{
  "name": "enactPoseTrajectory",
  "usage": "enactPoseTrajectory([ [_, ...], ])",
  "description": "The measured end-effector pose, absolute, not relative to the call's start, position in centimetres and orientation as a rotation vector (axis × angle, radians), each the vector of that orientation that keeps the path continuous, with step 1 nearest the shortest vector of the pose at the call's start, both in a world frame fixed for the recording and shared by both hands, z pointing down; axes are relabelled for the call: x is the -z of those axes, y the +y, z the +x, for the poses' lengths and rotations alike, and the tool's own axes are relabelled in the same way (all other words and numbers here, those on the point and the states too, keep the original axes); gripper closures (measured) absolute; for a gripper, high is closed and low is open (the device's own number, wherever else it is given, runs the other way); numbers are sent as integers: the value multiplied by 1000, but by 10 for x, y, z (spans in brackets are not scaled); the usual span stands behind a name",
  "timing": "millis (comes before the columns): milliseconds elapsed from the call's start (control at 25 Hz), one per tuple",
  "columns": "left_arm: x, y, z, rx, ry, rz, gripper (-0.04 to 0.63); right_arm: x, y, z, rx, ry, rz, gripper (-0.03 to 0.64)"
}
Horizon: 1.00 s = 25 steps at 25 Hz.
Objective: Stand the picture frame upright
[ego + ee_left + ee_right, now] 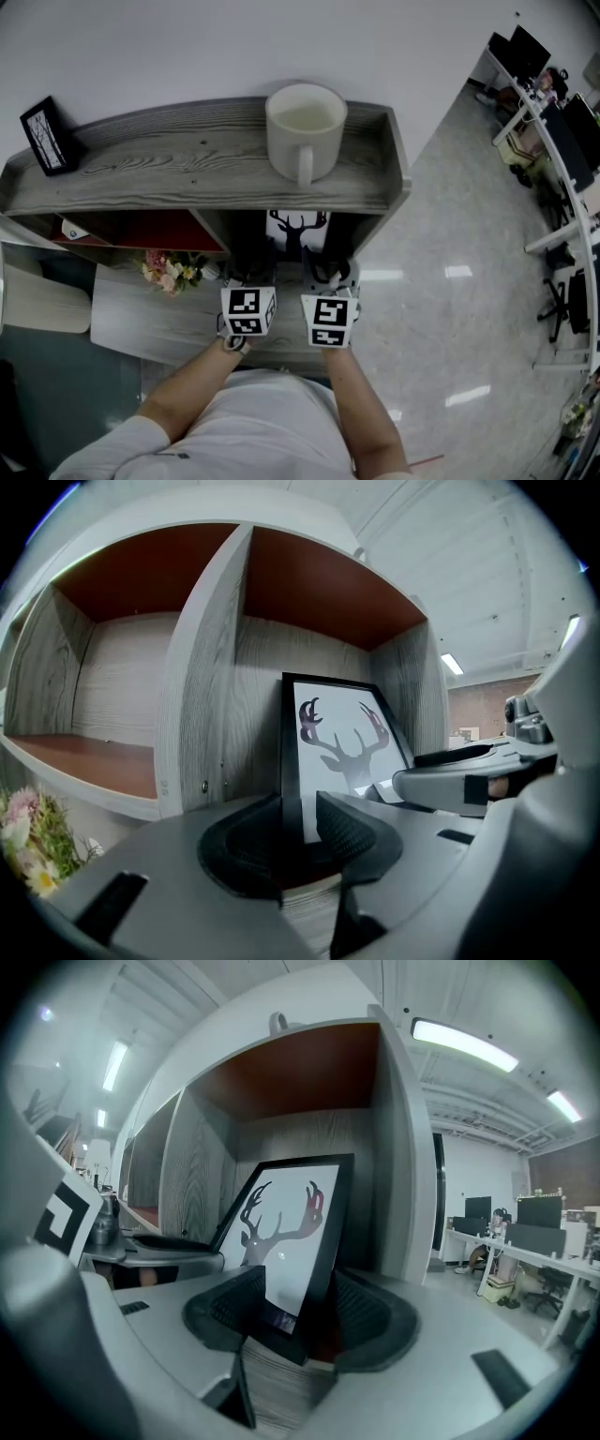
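Head view looks steeply down on a grey wood-grain shelf unit [169, 159] with reddish-brown inner panels. The black-rimmed picture frame with a deer-antler silhouette on white [298, 230] is standing on its bottom edge in the right-hand compartment, right under the top board, picture side facing the person. Both tools are at it, one per side. The left gripper [300, 832], looking along its own jaws, has the left rim of the picture frame [323, 752] between its dark ribbed pads. They look closed onto it, with the right pad up against the picture face. The right gripper [300, 1312] has the lower right corner of the picture frame [295, 1232] sitting between its jaws, but they're spread wide and aren't pinching it. In the right gripper view the frame looks a bit tilted, though I can't say how much of that is just the lens. Up on the top board there's a big white ceramic mug [305, 127] a bit right of the middle, handle pointing at the person. A small black-framed picture [47, 136] is propped at the left end. A little bunch of pale pink and yellow flowers [169, 270] lies on the lower board near its left edge, below the left compartment. Bare forearms [187, 394] with white sleeves come in from the bottom.
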State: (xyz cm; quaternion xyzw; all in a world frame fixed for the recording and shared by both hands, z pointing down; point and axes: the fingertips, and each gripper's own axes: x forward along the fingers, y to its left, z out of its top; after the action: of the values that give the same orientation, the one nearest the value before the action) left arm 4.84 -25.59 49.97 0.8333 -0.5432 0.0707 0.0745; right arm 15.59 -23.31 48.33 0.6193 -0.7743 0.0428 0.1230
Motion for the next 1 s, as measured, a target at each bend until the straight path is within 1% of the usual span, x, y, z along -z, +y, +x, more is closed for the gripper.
enactPoseTrajectory([
  [240,-498,-257,49,-193,-1620,2497,472,-485,-216,152,-112,-2248,1800,400],
  [480,-498,-257,50,-186,-1600,2492,472,-495,-210,114,-130,-2330,1630,517],
  [600,-497,-256,50,-178,-1573,2494,472,-504,-215,96,-145,-2335,1535,547],
  [1000,-498,-255,53,-212,-1504,2539,480,-519,-227,87,-134,-2262,1470,569],
])
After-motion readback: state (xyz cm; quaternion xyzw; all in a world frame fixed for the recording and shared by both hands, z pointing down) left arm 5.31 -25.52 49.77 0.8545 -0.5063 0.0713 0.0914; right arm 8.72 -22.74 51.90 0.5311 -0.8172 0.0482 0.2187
